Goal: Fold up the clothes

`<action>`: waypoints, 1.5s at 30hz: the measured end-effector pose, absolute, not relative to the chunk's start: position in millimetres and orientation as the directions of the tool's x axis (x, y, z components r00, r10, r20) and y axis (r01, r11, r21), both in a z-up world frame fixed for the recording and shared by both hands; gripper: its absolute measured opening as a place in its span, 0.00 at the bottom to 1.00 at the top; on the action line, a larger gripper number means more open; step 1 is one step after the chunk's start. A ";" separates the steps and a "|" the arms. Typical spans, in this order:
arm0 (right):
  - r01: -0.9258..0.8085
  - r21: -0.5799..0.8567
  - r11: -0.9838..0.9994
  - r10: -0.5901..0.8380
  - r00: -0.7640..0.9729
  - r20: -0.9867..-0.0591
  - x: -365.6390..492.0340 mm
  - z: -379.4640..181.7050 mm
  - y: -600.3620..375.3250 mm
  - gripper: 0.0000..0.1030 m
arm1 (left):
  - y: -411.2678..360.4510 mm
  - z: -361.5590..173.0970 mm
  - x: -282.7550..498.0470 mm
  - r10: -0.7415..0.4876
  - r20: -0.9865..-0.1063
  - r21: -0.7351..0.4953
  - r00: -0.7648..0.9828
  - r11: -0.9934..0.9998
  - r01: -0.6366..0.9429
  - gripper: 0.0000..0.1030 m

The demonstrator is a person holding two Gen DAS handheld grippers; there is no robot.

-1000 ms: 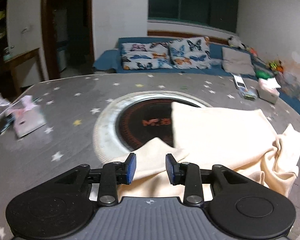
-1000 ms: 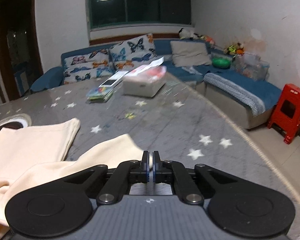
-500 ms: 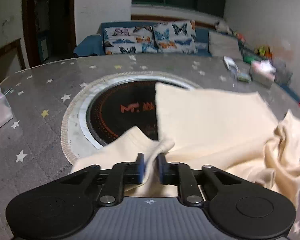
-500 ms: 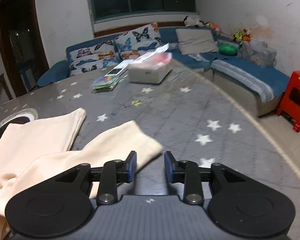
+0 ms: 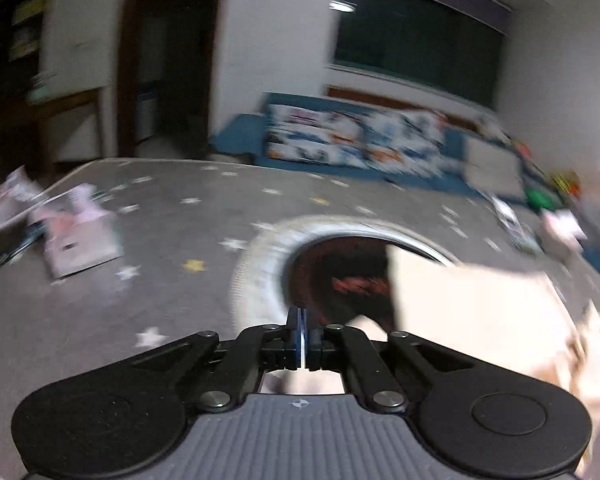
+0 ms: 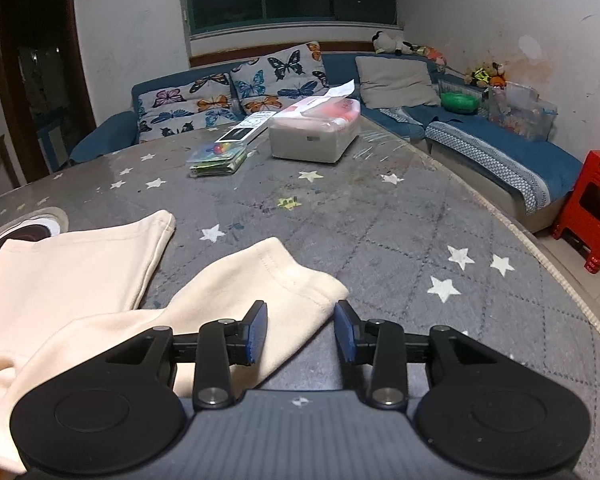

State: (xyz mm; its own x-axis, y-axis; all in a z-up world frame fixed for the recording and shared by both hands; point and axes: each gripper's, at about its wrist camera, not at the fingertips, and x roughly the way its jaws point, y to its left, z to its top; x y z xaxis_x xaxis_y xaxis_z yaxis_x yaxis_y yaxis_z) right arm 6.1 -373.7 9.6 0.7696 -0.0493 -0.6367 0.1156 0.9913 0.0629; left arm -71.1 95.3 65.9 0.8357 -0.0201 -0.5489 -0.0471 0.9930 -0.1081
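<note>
Lying across the grey star-patterned tabletop (image 6: 380, 216), the cream garment (image 6: 72, 264) spreads from the round dark inset (image 5: 340, 268) at the centre toward the near edge, one sleeve (image 6: 268, 280) reaching out to the right. The right gripper (image 6: 301, 330) hovers at that sleeve's cuff with its blue-padded fingers (image 6: 257, 332) spread wide; the cuff end lies between and beneath them, not pinched. The left gripper (image 5: 302, 338) has its fingers pressed together, blue pads nearly touching, and pale cloth shows just under and behind them, though the view is too blurred to tell if any fabric is caught in the pinch. From that view the garment (image 5: 472, 312) sits right of the fingers, partly covering the inset. Farther back on the tabletop stand a tissue box (image 6: 314, 132) and a small clear case (image 6: 218, 158); pink packets (image 5: 76, 240) lie at the left side.
</note>
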 end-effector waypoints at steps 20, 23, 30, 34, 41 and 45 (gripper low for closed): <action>0.124 0.061 0.990 -0.062 0.795 -0.603 -3.1 13.0 -379.4 0.08 | 33.6 25.1 -30.4 -0.118 -0.646 -0.040 0.754 0.992 0.121 0.11; 0.155 0.052 0.987 -0.095 0.805 -0.586 -16.8 19.2 -390.4 0.04 | 41.9 29.8 -33.4 -0.121 -0.624 -0.071 0.772 0.993 0.099 0.08; 0.274 0.011 0.962 -0.219 0.792 -0.570 -47.6 26.2 -425.1 0.04 | 64.9 36.3 -40.0 -0.065 -0.584 -0.106 0.809 0.994 0.004 0.04; 0.296 -0.002 0.955 -0.239 0.767 -0.595 -54.5 18.7 -435.6 0.04 | 93.2 48.8 -52.3 0.000 -0.537 -0.162 0.843 0.981 -0.104 0.04; 0.293 0.002 0.956 -0.232 0.760 -0.607 -48.5 9.8 -434.0 0.05 | 163.2 66.7 -90.3 0.197 -0.486 -0.229 0.851 0.911 -0.342 0.04; 0.284 -0.004 0.959 -0.228 0.763 -0.605 -43.7 8.4 -432.3 0.05 | 197.3 61.8 -110.3 0.285 -0.502 -0.244 0.816 0.859 -0.450 0.04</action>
State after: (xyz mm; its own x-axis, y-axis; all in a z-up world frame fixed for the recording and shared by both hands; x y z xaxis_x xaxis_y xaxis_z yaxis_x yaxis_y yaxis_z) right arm -43.7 -432.3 8.4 0.7629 -0.2282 -0.6048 0.2838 0.9589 -0.0038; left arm -110.3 197.3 61.8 0.8164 0.2850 -0.5023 -0.4501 0.8590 -0.2441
